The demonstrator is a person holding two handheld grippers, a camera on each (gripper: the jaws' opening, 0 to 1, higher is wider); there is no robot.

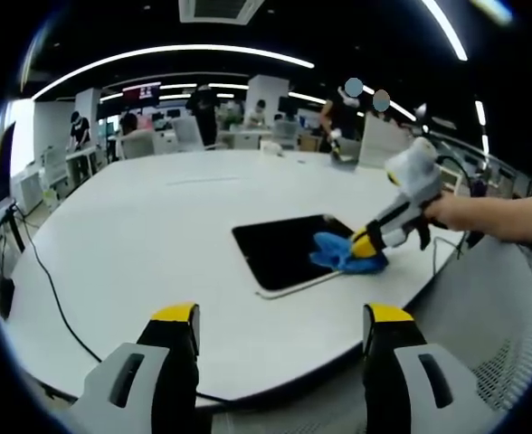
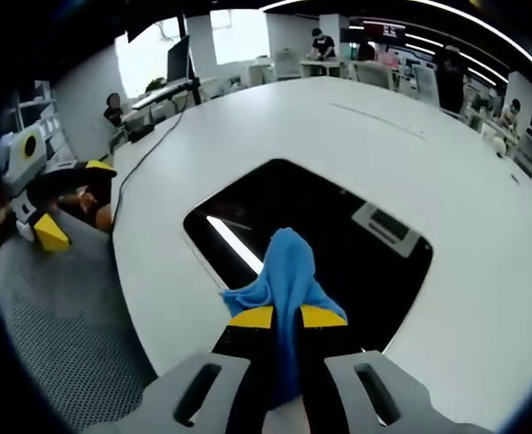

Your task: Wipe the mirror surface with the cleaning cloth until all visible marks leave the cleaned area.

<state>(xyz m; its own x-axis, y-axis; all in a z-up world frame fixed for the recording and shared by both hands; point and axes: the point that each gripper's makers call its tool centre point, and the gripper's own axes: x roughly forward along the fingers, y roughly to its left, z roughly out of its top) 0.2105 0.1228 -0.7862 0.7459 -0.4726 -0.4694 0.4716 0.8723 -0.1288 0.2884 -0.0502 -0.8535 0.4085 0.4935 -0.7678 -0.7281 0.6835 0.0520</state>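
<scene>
Right gripper (image 2: 286,318) pinches cloth (image 2: 287,271) against mirror (image 2: 338,226).

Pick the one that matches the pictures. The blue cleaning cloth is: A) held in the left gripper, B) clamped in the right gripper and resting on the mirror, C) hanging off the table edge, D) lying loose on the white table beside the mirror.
B: the right gripper has its jaws shut on the blue cleaning cloth, which rests on the dark mirror.

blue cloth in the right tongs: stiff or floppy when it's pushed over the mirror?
Likely floppy: the blue cloth bunches and folds where the right tongs pinch it. Probably light, since a small pinch holds it. It may drag and crumple on the mirror rather than slide flat.
</scene>
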